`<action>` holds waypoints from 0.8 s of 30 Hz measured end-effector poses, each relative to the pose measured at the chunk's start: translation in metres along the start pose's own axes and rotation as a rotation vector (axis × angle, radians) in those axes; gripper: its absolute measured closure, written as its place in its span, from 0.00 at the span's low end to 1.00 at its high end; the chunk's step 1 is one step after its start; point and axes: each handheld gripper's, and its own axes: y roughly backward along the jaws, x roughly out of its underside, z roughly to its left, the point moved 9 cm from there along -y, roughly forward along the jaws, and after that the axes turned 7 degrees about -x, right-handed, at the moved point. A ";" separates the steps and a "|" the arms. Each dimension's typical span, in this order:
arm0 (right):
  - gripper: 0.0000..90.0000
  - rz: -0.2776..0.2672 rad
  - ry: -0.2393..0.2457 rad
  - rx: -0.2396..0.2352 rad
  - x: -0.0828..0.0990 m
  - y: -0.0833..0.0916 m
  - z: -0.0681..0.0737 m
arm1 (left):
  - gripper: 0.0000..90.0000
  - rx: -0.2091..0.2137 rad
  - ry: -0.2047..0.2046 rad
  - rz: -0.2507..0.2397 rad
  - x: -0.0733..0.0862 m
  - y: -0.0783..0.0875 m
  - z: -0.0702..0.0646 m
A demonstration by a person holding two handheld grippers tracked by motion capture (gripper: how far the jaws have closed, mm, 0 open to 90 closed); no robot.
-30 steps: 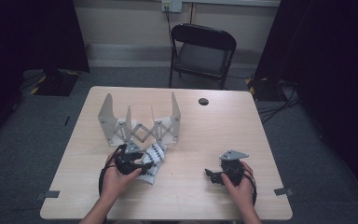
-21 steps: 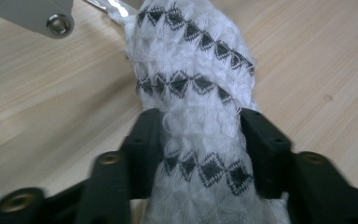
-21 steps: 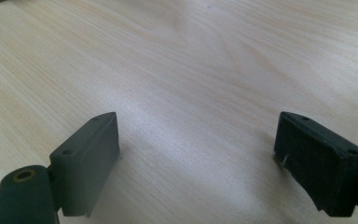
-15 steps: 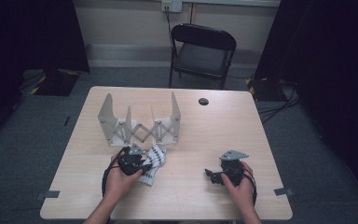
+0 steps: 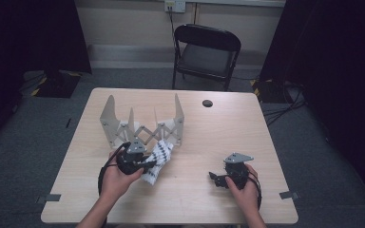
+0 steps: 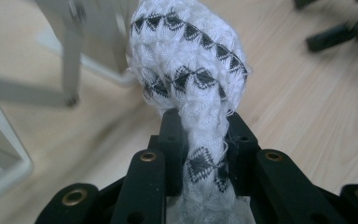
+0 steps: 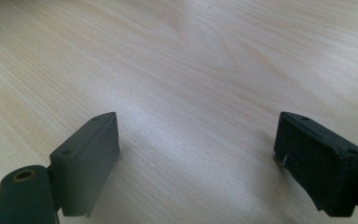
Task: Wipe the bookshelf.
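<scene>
A white cloth with black zigzag bands (image 5: 158, 159) (image 6: 189, 74) hangs from my left gripper (image 5: 145, 164) (image 6: 204, 135), lifted a little off the table. The jaws have just been closing and now pinch the cloth between the pads. The cloth bunches into a ball past the fingertips. Just behind it stands a pale wooden folding rack (image 5: 142, 124) (image 6: 74, 51) with upright slats and a scissor lattice. My right gripper (image 5: 217, 179) (image 7: 198, 158) rests low on the table near the front right, jaws wide apart with bare wood between them.
The light wooden table (image 5: 218, 137) carries a small black round disc (image 5: 207, 103) at the back right. A black folding chair (image 5: 206, 54) stands behind the far edge. Tape marks (image 5: 290, 194) sit near the front corners.
The left gripper closed on the patterned cloth and raised it off the table, toward the rack. The right gripper stayed where it was.
</scene>
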 end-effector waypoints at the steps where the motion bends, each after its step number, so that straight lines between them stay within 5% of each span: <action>1: 0.15 0.000 0.000 0.000 0.000 0.000 0.000 | 0.81 -0.005 -0.008 -0.018 -0.006 0.004 0.001; 5: 0.15 0.000 0.000 0.000 0.000 0.000 0.000 | 0.81 -0.038 -0.007 -0.094 -0.035 0.022 0.009; 8: 0.15 0.000 0.000 0.000 0.000 0.000 0.000 | 0.81 -0.066 0.001 -0.083 -0.038 0.021 0.021; 18: 0.15 0.000 0.000 -0.001 0.000 0.000 0.000 | 0.80 -0.050 0.118 0.013 0.006 -0.018 0.028; 24: 0.15 0.001 0.001 -0.001 0.000 0.000 0.000 | 0.81 -0.052 0.132 0.053 0.025 -0.029 0.031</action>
